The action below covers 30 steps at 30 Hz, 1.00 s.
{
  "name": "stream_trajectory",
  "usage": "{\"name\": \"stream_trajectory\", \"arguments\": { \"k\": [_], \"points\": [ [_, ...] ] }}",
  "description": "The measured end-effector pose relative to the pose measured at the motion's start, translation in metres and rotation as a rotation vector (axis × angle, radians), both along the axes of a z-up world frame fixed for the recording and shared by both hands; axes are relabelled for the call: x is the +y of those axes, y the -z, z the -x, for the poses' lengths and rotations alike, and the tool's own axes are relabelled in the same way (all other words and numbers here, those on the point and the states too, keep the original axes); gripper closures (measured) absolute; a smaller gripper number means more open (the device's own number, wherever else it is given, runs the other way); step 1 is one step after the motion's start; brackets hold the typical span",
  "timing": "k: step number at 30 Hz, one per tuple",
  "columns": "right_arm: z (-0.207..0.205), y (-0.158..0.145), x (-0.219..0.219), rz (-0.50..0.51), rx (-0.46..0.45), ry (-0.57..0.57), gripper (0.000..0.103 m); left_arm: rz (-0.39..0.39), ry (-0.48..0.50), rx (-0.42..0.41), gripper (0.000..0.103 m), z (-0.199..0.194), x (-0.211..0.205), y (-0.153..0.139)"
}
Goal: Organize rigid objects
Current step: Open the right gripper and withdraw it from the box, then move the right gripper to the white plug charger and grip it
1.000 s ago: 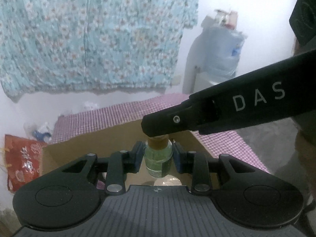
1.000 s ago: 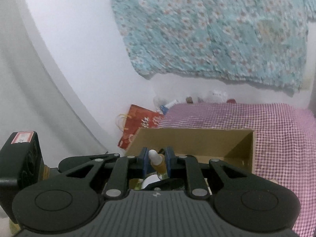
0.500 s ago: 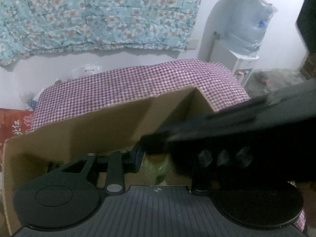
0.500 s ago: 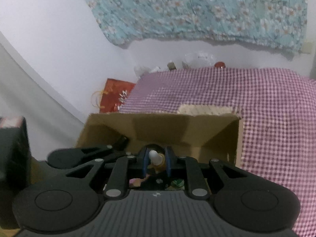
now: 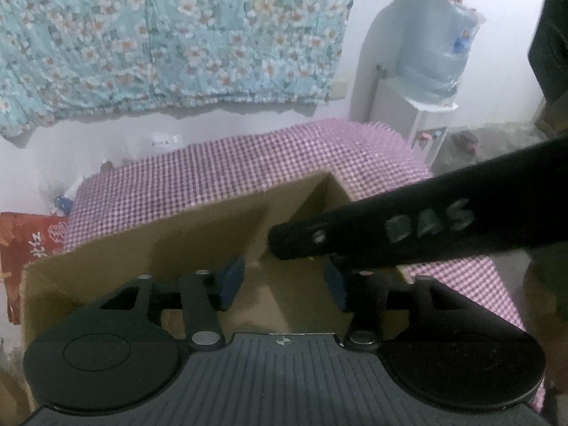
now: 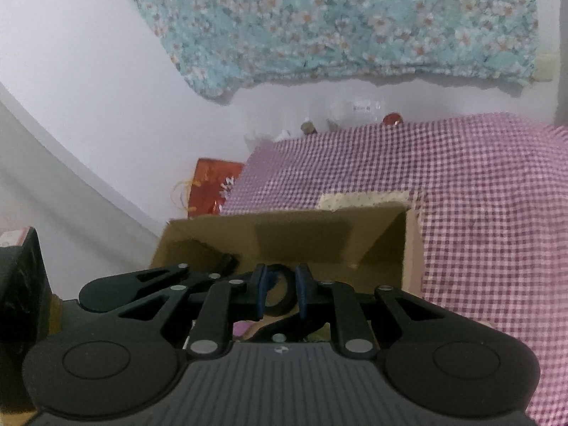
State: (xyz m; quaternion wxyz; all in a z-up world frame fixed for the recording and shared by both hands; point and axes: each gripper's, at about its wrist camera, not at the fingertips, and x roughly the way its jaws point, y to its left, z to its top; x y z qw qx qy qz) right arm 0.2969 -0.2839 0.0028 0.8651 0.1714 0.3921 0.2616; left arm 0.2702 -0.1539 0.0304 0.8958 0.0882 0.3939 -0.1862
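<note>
An open cardboard box (image 5: 142, 248) sits on a purple checked cloth (image 5: 213, 177). My left gripper (image 5: 284, 284) hangs over the box's inside. Its jaws are opening, and only the bare cardboard floor shows between the blue pads (image 5: 232, 280). One black finger of the right gripper (image 5: 390, 234) crosses above it from the right. In the right wrist view my right gripper (image 6: 280, 291) is shut low over the same box (image 6: 319, 234). A dark ring-like shape shows in the narrow gap between its pads; I cannot tell what it is. A left gripper finger (image 6: 227, 261) pokes in at the left.
A water dispenser with a big blue bottle (image 5: 433, 53) stands at the back right, and a floral cloth (image 5: 177, 35) hangs on the wall. A red bag (image 6: 213, 188) leans by the cloth's left end. A black box (image 6: 17, 301) sits close on the left.
The left jaws have spread and the green bottle they held is out of sight. Both grippers have sunk toward the box. The small white-capped bottle no longer shows between the right pads.
</note>
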Motion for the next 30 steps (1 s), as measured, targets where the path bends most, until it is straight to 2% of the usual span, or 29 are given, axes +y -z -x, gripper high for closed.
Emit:
{"name": "stream_trajectory", "arguments": {
  "k": [1, 3, 7, 11, 16, 20, 21, 26, 30],
  "points": [
    [0.005, -0.005, -0.003, -0.010, -0.009, 0.005, 0.083, 0.003, 0.003, -0.014, 0.044, 0.005, 0.001, -0.006],
    [0.019, -0.016, -0.011, -0.039, -0.033, 0.018, 0.083, 0.005, 0.004, -0.033, 0.030, 0.015, 0.005, -0.016],
    [0.058, -0.035, -0.029, -0.098, -0.081, 0.045, 0.083, 0.019, 0.012, -0.061, 0.018, 0.038, 0.013, -0.033],
    [0.106, -0.039, -0.044, -0.141, -0.119, 0.084, 0.082, 0.056, 0.017, -0.077, 0.005, 0.070, 0.026, -0.048],
    [0.167, -0.016, -0.050, -0.170, -0.112, 0.163, 0.080, 0.095, 0.031, -0.089, 0.001, 0.113, 0.047, -0.051],
    [0.208, 0.016, -0.044, -0.165, -0.070, 0.234, 0.063, 0.074, 0.015, -0.067, 0.001, 0.139, 0.064, -0.038],
    [0.215, 0.025, -0.042, -0.173, -0.046, 0.243, 0.063, 0.065, 0.008, -0.055, 0.001, 0.145, 0.069, -0.034],
    [0.230, 0.065, -0.028, -0.201, 0.090, 0.251, 0.063, 0.063, -0.032, 0.022, 0.001, 0.165, 0.089, -0.005],
    [0.233, 0.072, -0.016, -0.170, 0.120, 0.247, 0.063, 0.085, -0.075, 0.085, 0.001, 0.174, 0.102, 0.016]
  ]
}}
